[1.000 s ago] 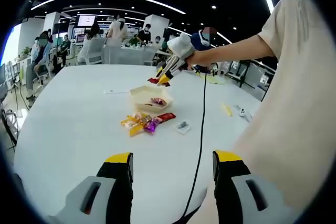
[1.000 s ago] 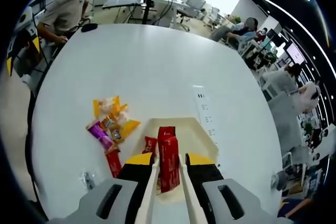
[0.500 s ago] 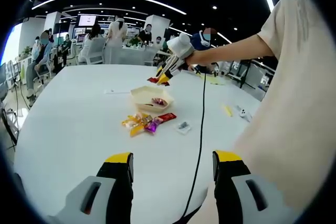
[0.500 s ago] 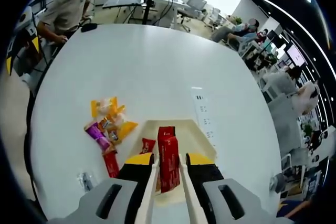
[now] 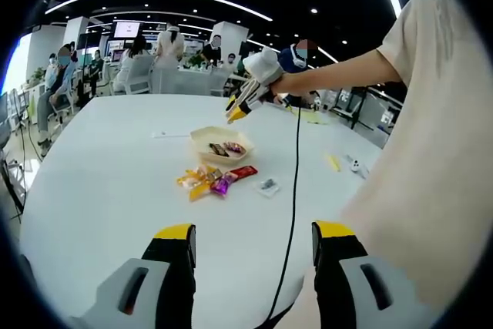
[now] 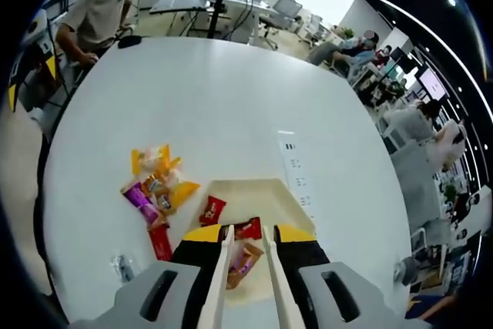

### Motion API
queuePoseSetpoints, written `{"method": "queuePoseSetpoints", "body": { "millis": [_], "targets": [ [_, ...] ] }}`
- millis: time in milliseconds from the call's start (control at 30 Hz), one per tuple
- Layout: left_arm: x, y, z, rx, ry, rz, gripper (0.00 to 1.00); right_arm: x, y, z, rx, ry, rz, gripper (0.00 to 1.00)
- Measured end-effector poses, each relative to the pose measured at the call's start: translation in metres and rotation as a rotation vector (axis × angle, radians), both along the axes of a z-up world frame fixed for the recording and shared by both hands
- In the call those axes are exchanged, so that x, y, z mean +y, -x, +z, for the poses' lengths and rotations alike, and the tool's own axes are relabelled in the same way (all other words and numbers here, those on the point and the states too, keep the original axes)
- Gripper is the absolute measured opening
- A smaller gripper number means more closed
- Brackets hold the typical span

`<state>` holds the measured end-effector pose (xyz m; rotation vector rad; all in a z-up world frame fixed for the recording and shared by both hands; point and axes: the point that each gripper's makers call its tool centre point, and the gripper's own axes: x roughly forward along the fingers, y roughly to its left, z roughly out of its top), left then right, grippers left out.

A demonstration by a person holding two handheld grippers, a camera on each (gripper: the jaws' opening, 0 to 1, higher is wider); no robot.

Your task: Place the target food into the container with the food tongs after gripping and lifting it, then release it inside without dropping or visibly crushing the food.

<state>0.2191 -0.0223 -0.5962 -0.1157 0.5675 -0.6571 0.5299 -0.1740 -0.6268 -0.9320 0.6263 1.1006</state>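
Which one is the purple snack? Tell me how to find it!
Look at the big white table, then find the cream container near the right gripper. Just beside the container lies a little pile of wrapped snacks, mostly yellow and orange. The purple snack sits at the pile's edge, the only purple wrapper there.

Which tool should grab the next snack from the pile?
Probably the right tool: it hovers over the container, beside the snack pile. The left tool sits far back on the table.
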Motion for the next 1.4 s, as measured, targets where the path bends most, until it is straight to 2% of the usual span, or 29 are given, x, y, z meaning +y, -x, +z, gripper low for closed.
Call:
{"method": "queuePoseSetpoints", "body": {
  "millis": [267, 533, 633, 967, 1400],
  "targets": [
    [0.001, 0.001, 0.000, 0.000, -0.001, 0.004, 0.61, -0.001, 0.007, -0.006, 0.017, 0.000, 0.008, 0.25],
    [-0.003, 0.001, -0.001, -0.001, 0.001, -0.010, 0.61, -0.004, 0.029, -0.012, 0.057, -0.018, -0.001, 0.26],
    [-0.003, 0.000, -0.001, -0.004, 0.001, -0.014, 0.61, -0.002, 0.039, -0.014, 0.092, -0.047, -0.013, 0.26],
    [-0.003, 0.003, -0.001, -0.012, 0.000, -0.024, 0.61, -0.006, 0.064, -0.018, 0.117, -0.054, -0.019, 0.26],
    [-0.012, 0.005, 0.007, -0.030, 0.001, -0.039, 0.61, -0.010, 0.094, -0.029, 0.153, -0.044, -0.022, 0.27]
  ]
}}
